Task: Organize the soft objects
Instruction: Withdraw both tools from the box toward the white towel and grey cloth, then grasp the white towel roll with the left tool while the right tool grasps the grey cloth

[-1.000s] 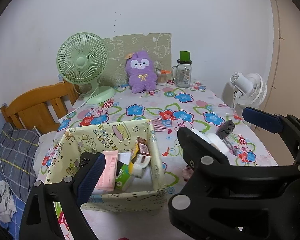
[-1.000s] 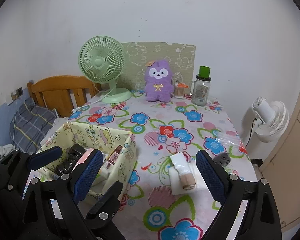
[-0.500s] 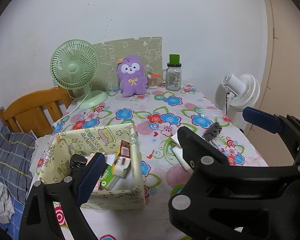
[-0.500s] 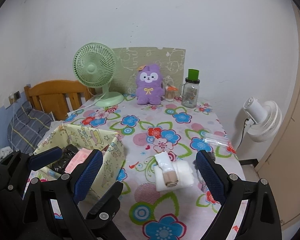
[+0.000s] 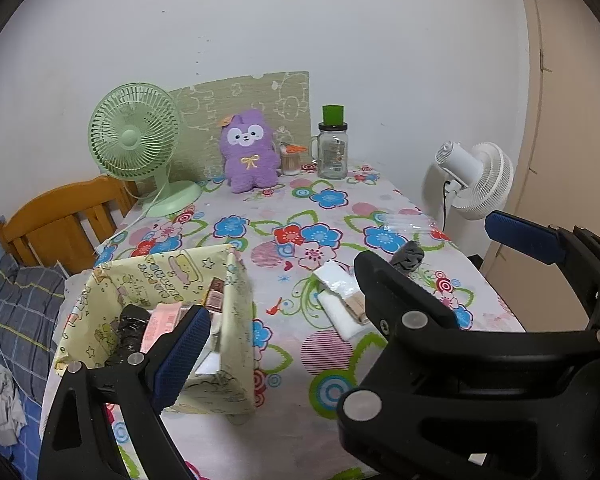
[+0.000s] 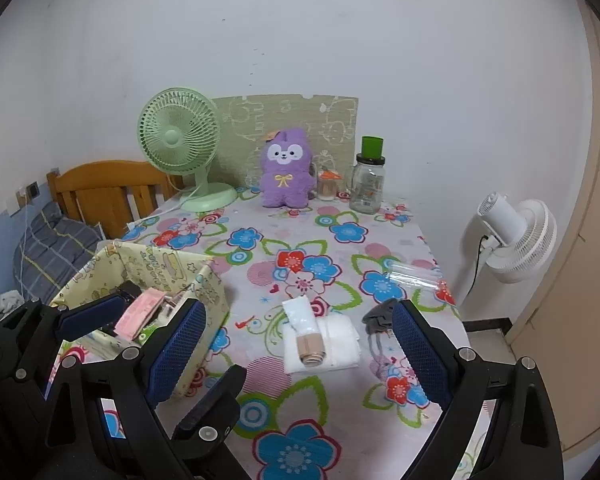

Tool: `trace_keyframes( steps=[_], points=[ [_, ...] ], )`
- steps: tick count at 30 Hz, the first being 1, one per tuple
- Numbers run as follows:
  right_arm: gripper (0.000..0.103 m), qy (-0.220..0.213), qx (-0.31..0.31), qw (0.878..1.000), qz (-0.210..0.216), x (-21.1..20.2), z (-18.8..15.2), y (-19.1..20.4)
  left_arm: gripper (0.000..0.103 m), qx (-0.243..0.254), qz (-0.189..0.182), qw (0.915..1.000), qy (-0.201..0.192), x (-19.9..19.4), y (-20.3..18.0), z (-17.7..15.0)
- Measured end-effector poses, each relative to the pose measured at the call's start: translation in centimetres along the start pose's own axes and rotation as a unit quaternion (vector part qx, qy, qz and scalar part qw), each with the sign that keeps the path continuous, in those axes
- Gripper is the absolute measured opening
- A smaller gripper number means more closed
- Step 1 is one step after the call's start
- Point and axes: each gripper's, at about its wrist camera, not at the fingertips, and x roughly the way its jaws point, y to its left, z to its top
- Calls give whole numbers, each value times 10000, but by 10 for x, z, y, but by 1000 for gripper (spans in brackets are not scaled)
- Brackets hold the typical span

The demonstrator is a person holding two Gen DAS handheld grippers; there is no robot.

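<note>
Both of your grippers are spread wide and hold nothing. The left gripper [image 5: 340, 300] hangs above the near part of the table [image 5: 284, 412], and the right gripper [image 6: 300, 344] does likewise, just beside it on the right.

Step in hand, as I judge it: you are between picks, with soft items not yet stowed. The white folded cloth [image 6: 340, 344], with a tan roll [image 6: 310, 348] lying on it, sits directly ahead between the right gripper's fingers. A dark grey bundle [image 6: 376, 316] lies just off its right pad.

The next move calls for lowering the right gripper over the cloth and closing on it.

The yellow fabric bin [image 5: 160, 272], ahead-left of both grippers, already holds a pink packet [image 6: 140, 312], a black item and small cartons. Their exact arrangement is hard to read.
</note>
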Motion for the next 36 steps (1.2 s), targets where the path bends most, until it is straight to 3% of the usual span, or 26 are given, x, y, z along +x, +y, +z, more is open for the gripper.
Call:
trace_keyframes(
  steps=[19,36],
  points=[
    [96,107,66,9999,-59,10,-17,-39,96,269,-147,9995,71,23,-39,-4],
    [93,332,71,9992,-190,49,-31,-56,96,168,-421,9982,404,69,-42,-10]
  ],
)
